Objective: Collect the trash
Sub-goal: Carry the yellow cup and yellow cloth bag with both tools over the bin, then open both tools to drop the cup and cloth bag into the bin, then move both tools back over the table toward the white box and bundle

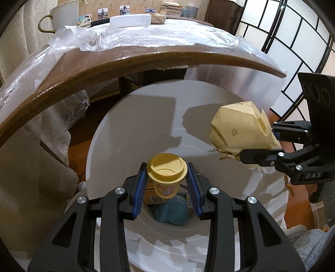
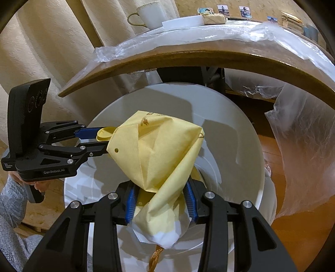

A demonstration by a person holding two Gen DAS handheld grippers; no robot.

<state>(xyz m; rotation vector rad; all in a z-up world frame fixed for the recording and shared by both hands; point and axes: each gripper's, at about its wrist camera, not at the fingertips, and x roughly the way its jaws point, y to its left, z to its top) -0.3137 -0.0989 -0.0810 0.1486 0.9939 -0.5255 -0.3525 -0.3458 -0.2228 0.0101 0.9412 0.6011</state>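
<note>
Your left tool is clenched on a small yellow lidded cup, blue pads pressing both its sides, and it hangs over the open mouth of the white trash bin (blue and printed rubbish already lies at the bottom). Your right tool grips a crumpled yellow paper bag above the same bin. Behind, the brown surface lies under clear plastic sheeting, with a white mug near its far edge.
</note>
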